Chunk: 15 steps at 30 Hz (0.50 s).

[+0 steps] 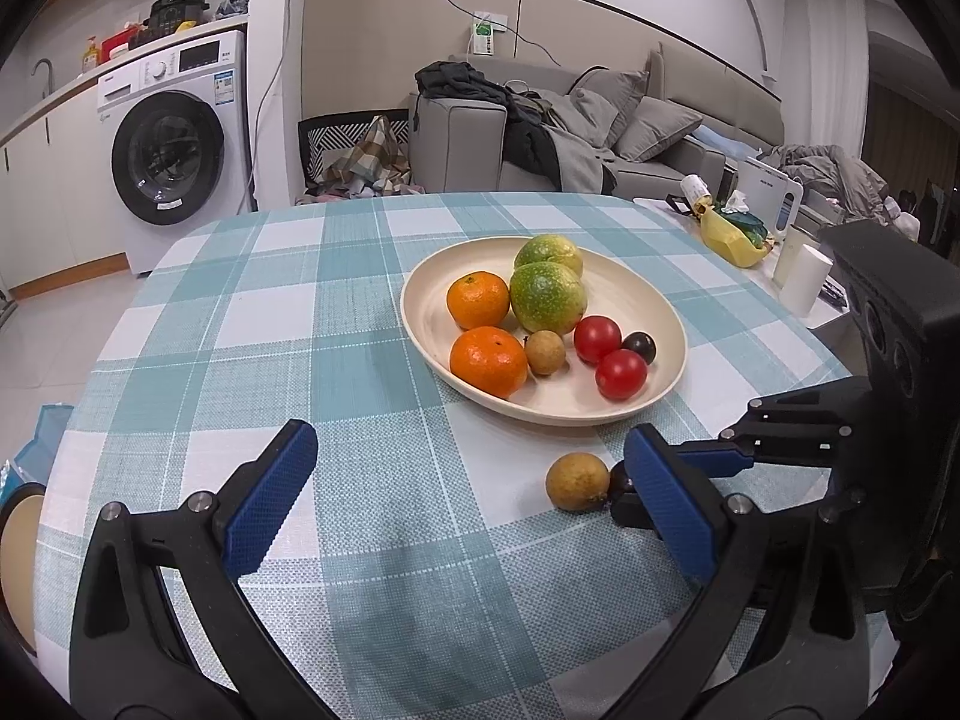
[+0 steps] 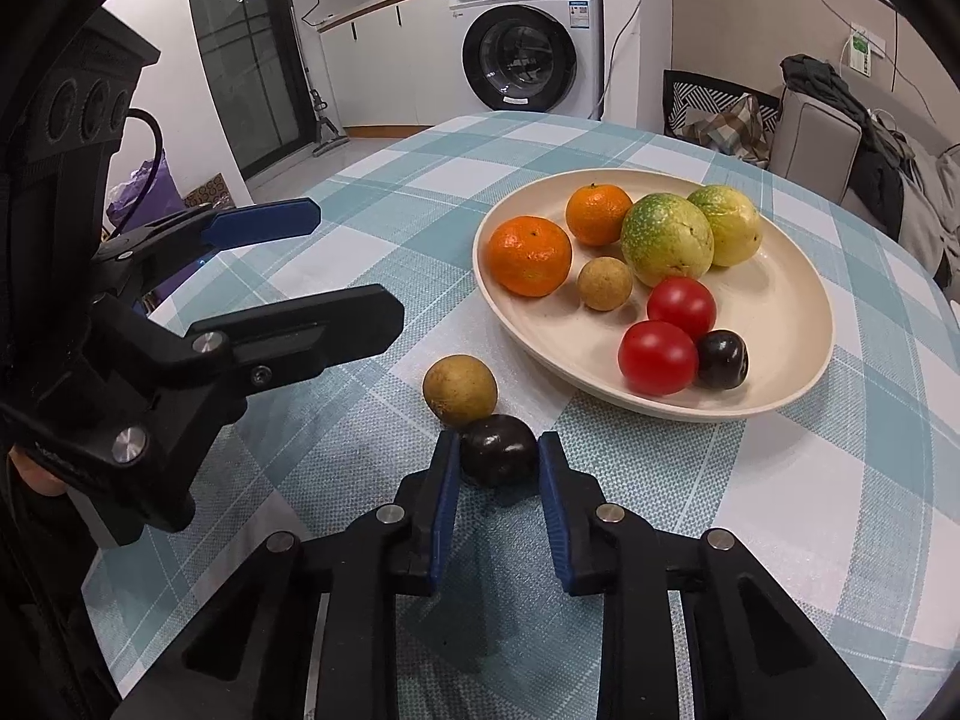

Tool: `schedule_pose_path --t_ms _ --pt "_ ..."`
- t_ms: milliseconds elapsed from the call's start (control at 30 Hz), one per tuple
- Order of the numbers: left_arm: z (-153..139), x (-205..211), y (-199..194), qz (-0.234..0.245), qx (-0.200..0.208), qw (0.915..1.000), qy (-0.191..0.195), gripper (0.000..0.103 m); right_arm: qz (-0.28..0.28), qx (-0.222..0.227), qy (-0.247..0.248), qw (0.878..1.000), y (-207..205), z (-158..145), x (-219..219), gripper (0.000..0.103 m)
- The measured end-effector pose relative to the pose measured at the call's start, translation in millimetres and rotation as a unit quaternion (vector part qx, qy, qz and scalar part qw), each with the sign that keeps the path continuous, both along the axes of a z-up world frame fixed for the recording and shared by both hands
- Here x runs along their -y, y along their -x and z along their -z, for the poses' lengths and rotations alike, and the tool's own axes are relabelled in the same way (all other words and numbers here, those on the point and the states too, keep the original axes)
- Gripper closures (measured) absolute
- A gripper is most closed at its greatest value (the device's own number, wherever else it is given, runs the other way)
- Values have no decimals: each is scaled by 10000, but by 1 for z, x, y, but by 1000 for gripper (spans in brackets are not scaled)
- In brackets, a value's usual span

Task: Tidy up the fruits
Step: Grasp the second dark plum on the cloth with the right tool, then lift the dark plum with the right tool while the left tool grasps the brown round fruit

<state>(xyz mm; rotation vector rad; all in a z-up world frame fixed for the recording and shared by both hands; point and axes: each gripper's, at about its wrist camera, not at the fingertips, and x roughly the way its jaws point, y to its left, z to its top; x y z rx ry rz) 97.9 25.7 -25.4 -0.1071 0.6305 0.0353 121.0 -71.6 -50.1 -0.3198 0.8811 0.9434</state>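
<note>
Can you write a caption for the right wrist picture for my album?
Right claw closes around a dark plum beside a brown longan, near the fruit plate.

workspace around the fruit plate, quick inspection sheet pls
surface: round table under a blue-white checked cloth
job's things: plate holds two oranges, two green fruits, two tomatoes, a small brown fruit and a dark plum; a brown fruit and a dark fruit lie on the cloth
clutter: yellow bag, white cups
grippers: left gripper open, empty; right gripper closed around the dark fruit
cables: wire hanging on the wall
surroundings: washing machine, sofa with clothes
</note>
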Motion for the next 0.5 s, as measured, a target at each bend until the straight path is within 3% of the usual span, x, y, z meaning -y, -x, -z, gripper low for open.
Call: schedule_pose_path --t_ms 267,500 --pt "3 4 -1 70 -39 10000 -42 1 118 128 -149 9997 1 -13 15 76" --pt "10 16 -15 361 -431 9982 -226 1 440 217 -318 9983 -9 -26 35 76"
